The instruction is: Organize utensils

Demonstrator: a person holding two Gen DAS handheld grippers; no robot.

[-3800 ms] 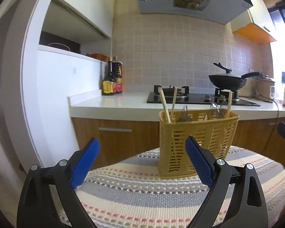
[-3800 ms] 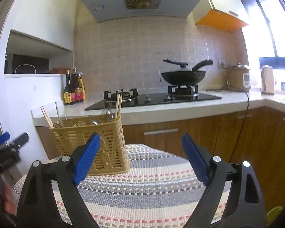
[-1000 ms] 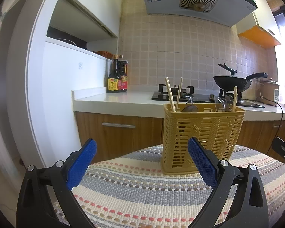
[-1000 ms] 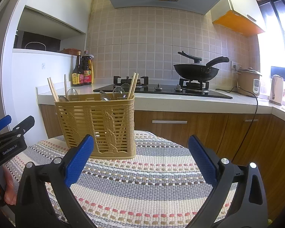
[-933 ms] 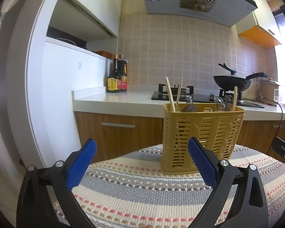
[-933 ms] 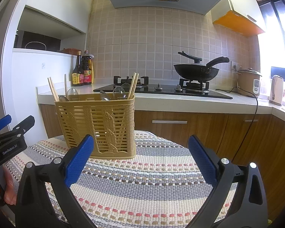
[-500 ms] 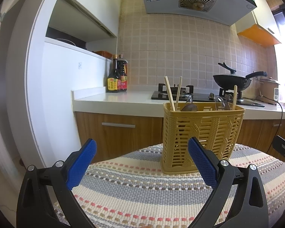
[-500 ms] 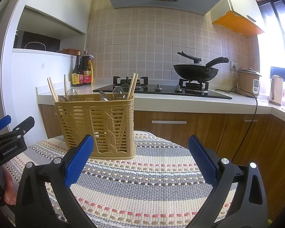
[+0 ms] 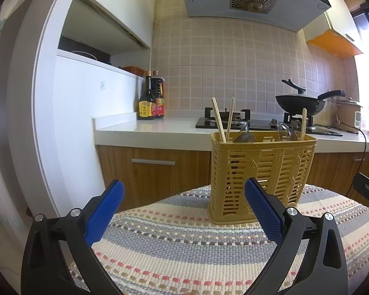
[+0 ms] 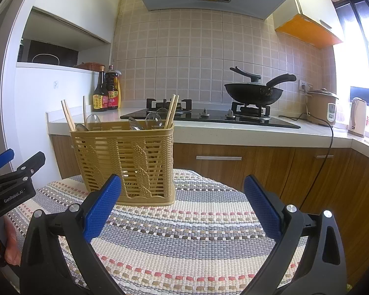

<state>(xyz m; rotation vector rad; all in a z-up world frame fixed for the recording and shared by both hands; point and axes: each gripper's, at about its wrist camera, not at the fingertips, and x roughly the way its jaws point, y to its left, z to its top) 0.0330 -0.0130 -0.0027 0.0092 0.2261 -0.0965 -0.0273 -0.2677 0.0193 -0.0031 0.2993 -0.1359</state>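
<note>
**Both claws spread wide, utensil basket upright on the striped mat**

Left wrist view: the left gripper point(image 9: 183, 204) has its blue-padded fingers point(image 9: 263, 209) spread wide apart with nothing between them, held above the striped woven mat point(image 9: 184, 248). The yellow utensil basket point(image 9: 260, 177) stands upright on the far part of the mat, right of centre, just beyond the right finger. Wooden chopsticks point(image 9: 219, 120) and spoons point(image 9: 244, 136) stick up out of it. A bit of the right gripper point(image 9: 367, 191) shows at the right edge. On the far counter stand two sauce bottles point(image 9: 151, 103) at left and a black wok point(image 9: 300, 103) on the stove at right.

Right wrist view: the right gripper point(image 10: 183, 202) is likewise wide apart and holds nothing. The basket point(image 10: 125, 162) sits on the far left part of the mat point(image 10: 184, 241), just beyond the left finger, chopsticks point(image 10: 171, 110) leaning at its right end. The left gripper point(image 10: 14, 174) is near the left edge, its jaws parted.
</note>
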